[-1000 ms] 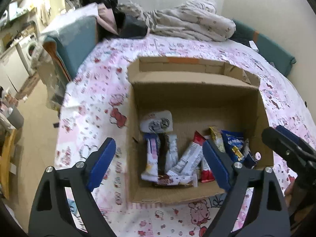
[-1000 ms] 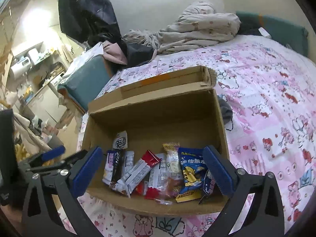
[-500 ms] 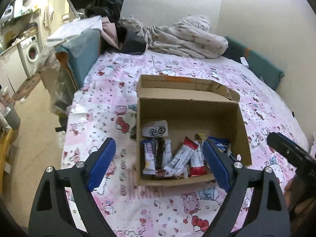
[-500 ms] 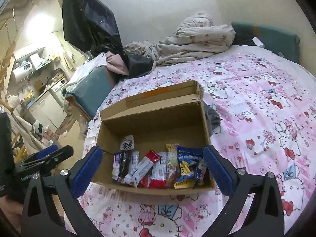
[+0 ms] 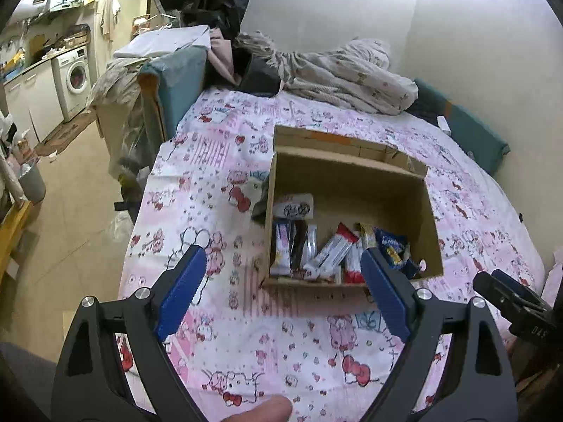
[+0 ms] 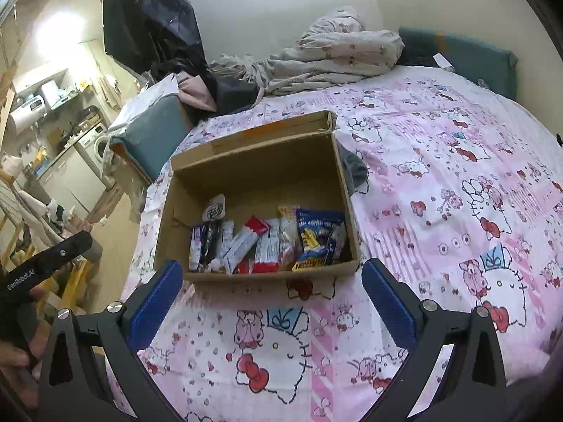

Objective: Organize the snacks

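Note:
An open cardboard box (image 5: pixel 348 161) (image 6: pixel 253 147) sits on a bed with a pink cartoon sheet (image 5: pixel 218 183) (image 6: pixel 440 183). Along its near wall lie several snacks: a blue packet (image 5: pixel 394 249) (image 6: pixel 318 237), a red-and-white bar (image 5: pixel 334 249) (image 6: pixel 246 242), a purple-and-white bar (image 5: pixel 282 246) (image 6: pixel 197 246) and a white pack with black characters (image 5: pixel 293 207) (image 6: pixel 215 211). My left gripper (image 5: pixel 281 256) hangs open in front of the box, above the sheet, holding nothing. To its right, my right gripper (image 6: pixel 272 267) is also open and empty, short of the box's near wall.
A crumpled blanket (image 5: pixel 345 81) and a teal cushion (image 5: pixel 468 133) lie at the far end of the bed. A grey cloth (image 6: pixel 355 172) pokes out beside the box. A teal padded piece (image 5: pixel 176 81) stands left of the bed, with floor and a washing machine (image 5: pixel 75 77) beyond.
Both grippers have drawn back and slightly up from the box, which now looks smaller and farther off. More sheet shows in front. The jaws stay as wide as before.

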The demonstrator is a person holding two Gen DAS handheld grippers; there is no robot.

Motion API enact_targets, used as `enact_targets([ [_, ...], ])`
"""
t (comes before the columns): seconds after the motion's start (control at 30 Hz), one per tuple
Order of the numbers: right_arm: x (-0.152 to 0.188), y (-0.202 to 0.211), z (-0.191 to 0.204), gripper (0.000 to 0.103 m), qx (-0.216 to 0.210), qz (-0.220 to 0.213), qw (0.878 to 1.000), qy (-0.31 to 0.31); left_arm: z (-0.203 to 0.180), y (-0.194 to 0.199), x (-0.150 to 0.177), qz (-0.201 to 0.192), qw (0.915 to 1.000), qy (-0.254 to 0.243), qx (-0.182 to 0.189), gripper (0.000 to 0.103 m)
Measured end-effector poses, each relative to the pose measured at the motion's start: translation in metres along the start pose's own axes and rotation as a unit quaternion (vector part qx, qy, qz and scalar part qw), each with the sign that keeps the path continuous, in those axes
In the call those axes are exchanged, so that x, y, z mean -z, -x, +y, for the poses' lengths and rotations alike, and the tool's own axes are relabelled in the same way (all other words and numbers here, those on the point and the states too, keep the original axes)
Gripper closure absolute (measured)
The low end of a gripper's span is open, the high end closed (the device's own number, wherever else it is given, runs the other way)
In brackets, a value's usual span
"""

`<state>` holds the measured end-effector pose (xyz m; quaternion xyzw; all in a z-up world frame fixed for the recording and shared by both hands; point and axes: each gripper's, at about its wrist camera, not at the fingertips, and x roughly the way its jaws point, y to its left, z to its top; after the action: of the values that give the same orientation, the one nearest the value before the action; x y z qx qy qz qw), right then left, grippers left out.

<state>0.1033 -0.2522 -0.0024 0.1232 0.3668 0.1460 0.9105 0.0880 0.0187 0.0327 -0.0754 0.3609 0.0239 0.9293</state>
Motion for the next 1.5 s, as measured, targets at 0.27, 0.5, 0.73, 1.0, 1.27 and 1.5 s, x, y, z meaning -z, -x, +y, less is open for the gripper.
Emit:
enact_targets([
  [0.27, 0.008, 0.004, 0.019, 0.0, 0.023, -0.026, 0.999, 0.041, -0.009, 0.005, 0.015, -0.015, 0.9991, -0.035, -0.018, 0.015],
  [0.5, 0.007, -0.002, 0.025, 0.0, 0.023, -0.033, 0.998, 0.053, -0.017, 0.003, 0.021, -0.017, 0.9983, -0.053, -0.015, 0.002],
  [0.73, 0.008, -0.009, 0.031, 0.0, 0.024, -0.029, 0.997, 0.062, -0.023, -0.004, 0.025, 0.002, 0.9983, -0.058, -0.005, 0.0],
  [1.0, 0.009, -0.009, 0.035, 0.0, 0.026, -0.031, 0.997, 0.072, -0.022, -0.002, 0.025, -0.003, 0.9983, -0.057, -0.008, 0.0],
  [1.27, 0.007, -0.008, 0.033, 0.0, 0.029, -0.032, 0.997, 0.067, -0.02, -0.002, 0.024, 0.0, 0.9984, -0.055, -0.008, 0.0],
  [1.5, 0.006, -0.005, 0.031, 0.0, 0.032, -0.038, 0.997, 0.066, -0.021, -0.002, 0.025, -0.002, 0.9984, -0.056, -0.009, 0.0],
])
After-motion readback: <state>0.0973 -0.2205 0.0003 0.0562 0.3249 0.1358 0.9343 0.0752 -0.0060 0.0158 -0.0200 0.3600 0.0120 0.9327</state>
